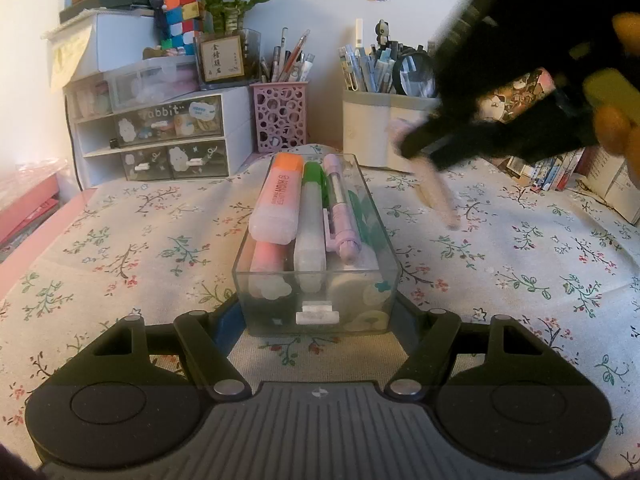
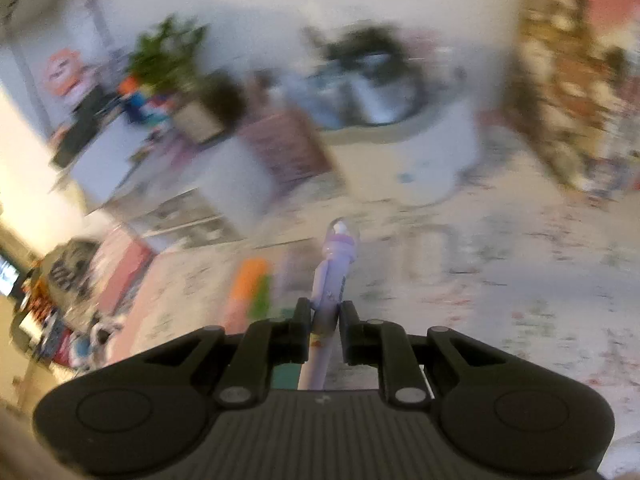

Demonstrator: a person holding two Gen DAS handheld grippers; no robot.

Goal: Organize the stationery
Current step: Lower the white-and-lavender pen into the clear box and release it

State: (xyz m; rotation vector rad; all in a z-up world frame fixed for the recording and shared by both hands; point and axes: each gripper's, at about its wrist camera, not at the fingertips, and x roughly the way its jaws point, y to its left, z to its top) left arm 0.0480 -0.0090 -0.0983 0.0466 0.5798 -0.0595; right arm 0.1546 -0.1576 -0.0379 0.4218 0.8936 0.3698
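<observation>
A clear drawer box point(image 1: 316, 292) sits on the floral cloth between the fingers of my left gripper point(image 1: 320, 320), which is shut on its near end. In it lie an orange highlighter point(image 1: 278, 200), a green-capped marker point(image 1: 312, 216), a lilac pen point(image 1: 340, 208) and a pink one. My right gripper point(image 2: 325, 328) is shut on a pale lilac pen point(image 2: 334, 272) with a clear cap. In the left wrist view that gripper point(image 1: 420, 152) hovers blurred to the right of the box, the pen point(image 1: 438, 196) pointing down at the cloth.
At the back stand a white drawer unit point(image 1: 160, 140), a pink perforated pen cup point(image 1: 280, 116), a white pen holder point(image 1: 384, 128) with a magnifier, a plant and cube toys. Books point(image 1: 560, 168) lie at the right. The right wrist view is motion-blurred.
</observation>
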